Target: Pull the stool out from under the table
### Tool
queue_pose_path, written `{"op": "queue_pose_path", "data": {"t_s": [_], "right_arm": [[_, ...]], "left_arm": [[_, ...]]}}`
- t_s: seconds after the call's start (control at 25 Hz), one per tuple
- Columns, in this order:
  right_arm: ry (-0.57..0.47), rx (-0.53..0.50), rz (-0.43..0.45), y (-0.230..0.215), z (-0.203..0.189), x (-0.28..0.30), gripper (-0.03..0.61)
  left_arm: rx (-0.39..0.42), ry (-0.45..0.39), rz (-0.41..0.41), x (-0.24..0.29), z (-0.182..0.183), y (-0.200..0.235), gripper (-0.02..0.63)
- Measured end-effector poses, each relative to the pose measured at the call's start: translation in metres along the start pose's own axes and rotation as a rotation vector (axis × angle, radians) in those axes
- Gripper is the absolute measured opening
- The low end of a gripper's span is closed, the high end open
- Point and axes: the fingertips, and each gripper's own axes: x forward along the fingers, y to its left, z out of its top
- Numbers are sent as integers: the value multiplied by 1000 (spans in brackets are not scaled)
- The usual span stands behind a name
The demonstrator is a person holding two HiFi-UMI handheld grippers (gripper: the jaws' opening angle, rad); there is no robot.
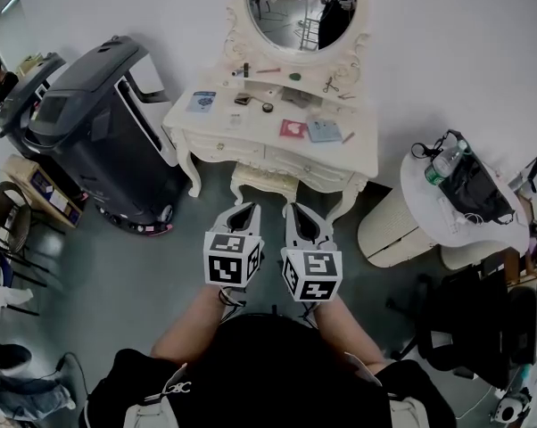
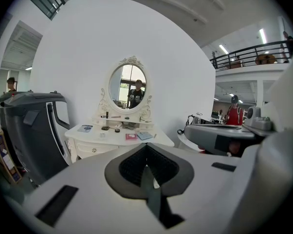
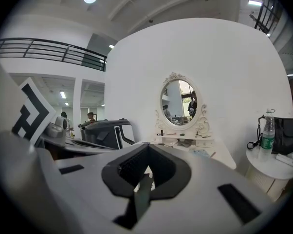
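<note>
Both the left gripper [image 1: 247, 207] and right gripper [image 1: 293, 208], closed, hover before the stool [image 1: 264, 182].

White left gripper [image 1: 243, 210] and right gripper [image 1: 299, 212] carry black-and-white marker cubes [image 1: 232, 259]; the person wears a black top [image 1: 268, 368].

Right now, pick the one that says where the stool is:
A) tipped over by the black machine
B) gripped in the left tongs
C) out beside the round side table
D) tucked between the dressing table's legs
D: the head view shows the stool standing upright between the legs of the dressing table, with the left tongs and right tongs shut, empty and short of it.
</note>
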Motion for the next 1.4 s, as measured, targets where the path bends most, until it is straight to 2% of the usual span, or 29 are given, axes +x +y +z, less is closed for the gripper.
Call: {"op": "queue_pose_path", "data": {"t_s": [0.48,0.92,1.4], "right_arm": [[11,-6,-18,19,-5,12,6],[37,-7,-90,30,-22,10,6],[43,34,-95,-12,-29,48,6]], "left_arm": [[-2,11,-29,-4,-5,21,3],[-31,29,-81,-6,-19,40,3],[-14,57,-85,51,-11,35,3]]}}
